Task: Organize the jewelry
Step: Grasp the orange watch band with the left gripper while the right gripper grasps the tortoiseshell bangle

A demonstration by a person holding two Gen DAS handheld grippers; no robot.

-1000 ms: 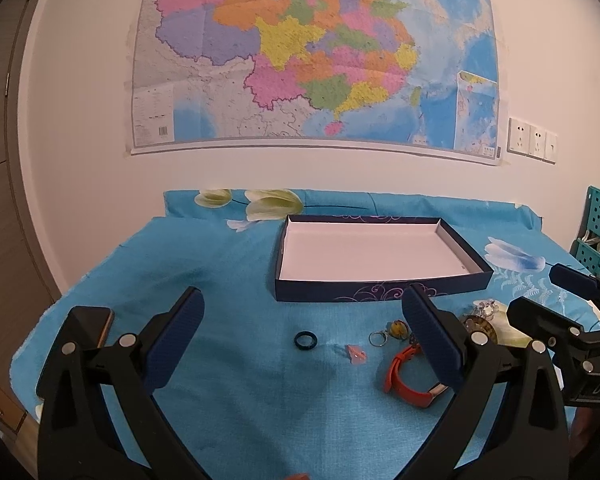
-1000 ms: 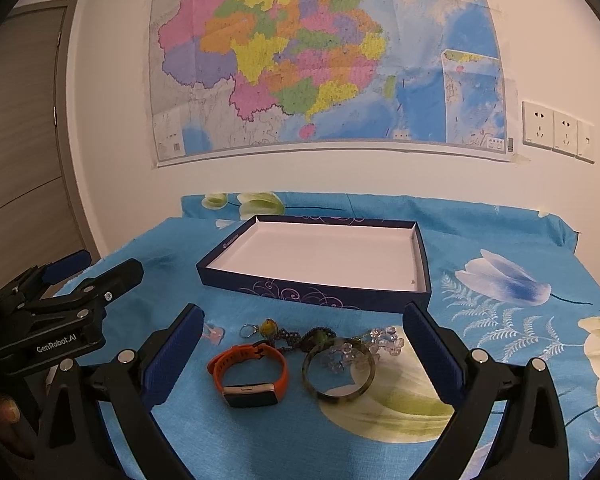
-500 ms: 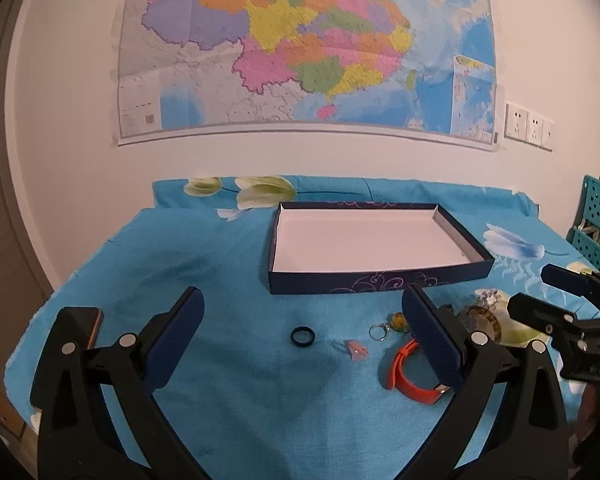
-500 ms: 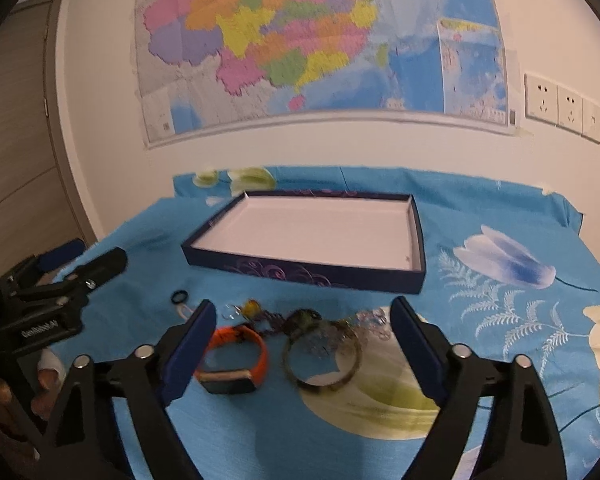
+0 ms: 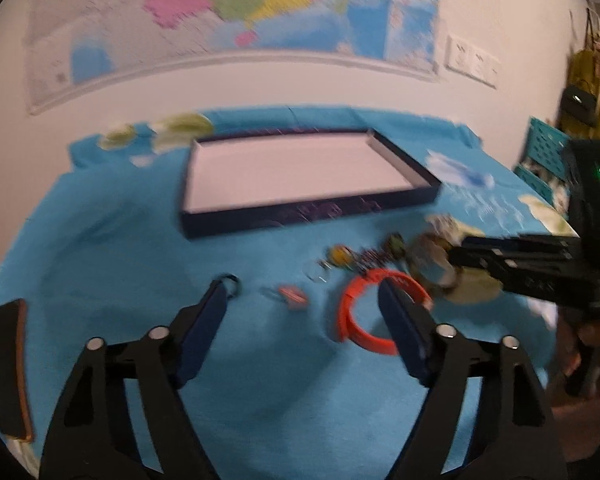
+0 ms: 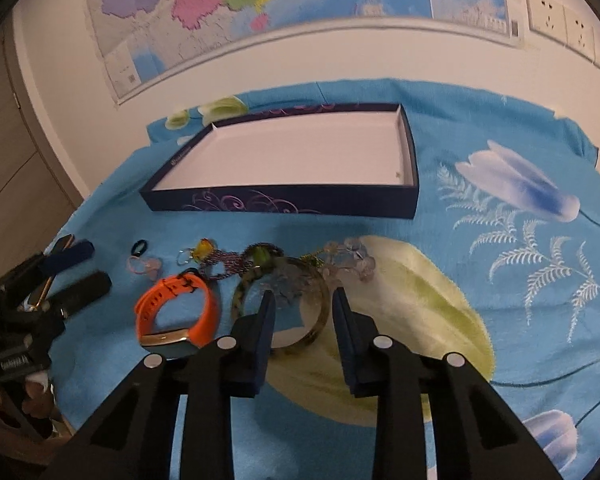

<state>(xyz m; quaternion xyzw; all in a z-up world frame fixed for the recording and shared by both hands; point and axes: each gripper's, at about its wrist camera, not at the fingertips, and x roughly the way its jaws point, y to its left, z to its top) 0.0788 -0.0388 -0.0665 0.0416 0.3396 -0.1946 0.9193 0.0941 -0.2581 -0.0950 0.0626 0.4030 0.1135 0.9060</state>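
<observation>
Blue-padded jaws of the right gripper (image 6: pixel 303 300) have just been closing and stand narrow but apart, gripping nothing, with the mottled bangle (image 6: pixel 281 309) lying just beyond their tips. Left of it sits the orange watch band (image 6: pixel 176 312), near the left gripper (image 5: pixel 306 300), whose jaws have also been closing yet remain wide and empty. Farther ahead lies the dark blue tray (image 6: pixel 284 200).

Shallow navy box (image 6: pixel 284 200), white inside, sat open on blue cloth. Before it lay row: small black ring (image 6: pixel 140 247), orange watch (image 6: pixel 176 312) on edge, mottled bangle (image 6: pixel 312 280) flat, clear beads (image 6: pixel 350 258).
</observation>
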